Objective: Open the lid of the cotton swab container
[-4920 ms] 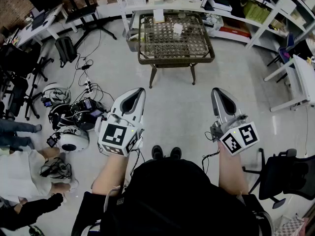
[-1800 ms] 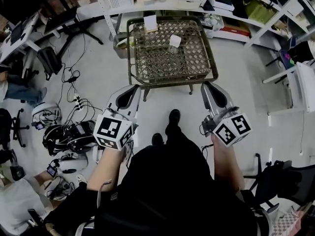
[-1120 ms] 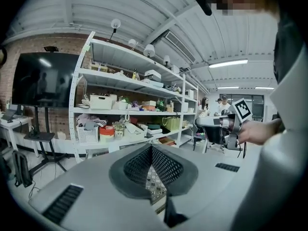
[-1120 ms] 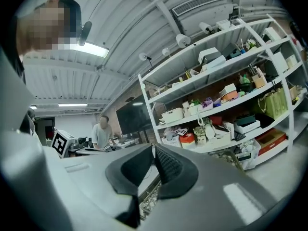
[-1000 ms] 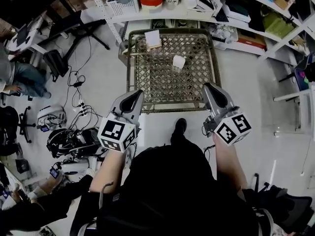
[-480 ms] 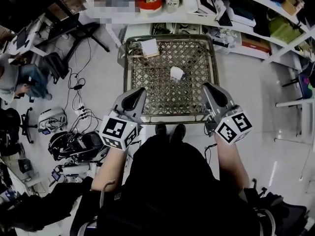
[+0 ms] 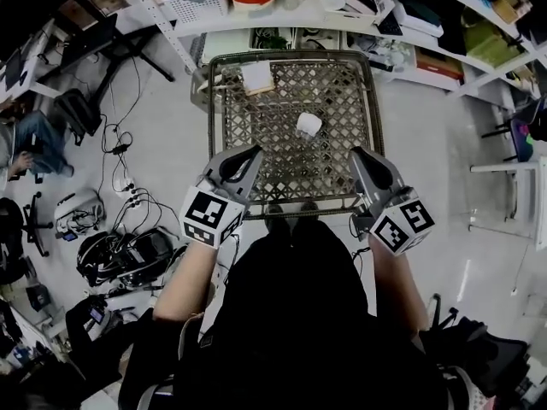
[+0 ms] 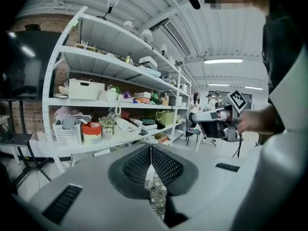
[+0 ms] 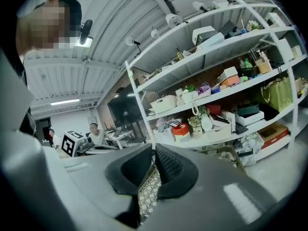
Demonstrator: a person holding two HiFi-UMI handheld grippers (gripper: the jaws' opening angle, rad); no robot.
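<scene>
Two grippers, both empty: my left gripper (image 7: 249,152) with jaws pressed together, my right gripper (image 7: 359,155) likewise closed. Small white round cotton swab container (image 7: 308,125) ahead, between them, lid on, on brown lattice-topped wicker table (image 7: 256,109). Approach step. Next: reach in, spread jaws, steady base.

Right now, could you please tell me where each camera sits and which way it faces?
Head view: on the person's head, facing steeply down at the lattice table and white container; forearms, torso, left gripper, right gripper show.
Left gripper view: on the left gripper, looking along its shut fingers toward the shelves; right gripper at right.
Right gripper view: on the right gripper, facing those shelves; left gripper's cube at left.
Shared: both gripper views show the red tub.
</scene>
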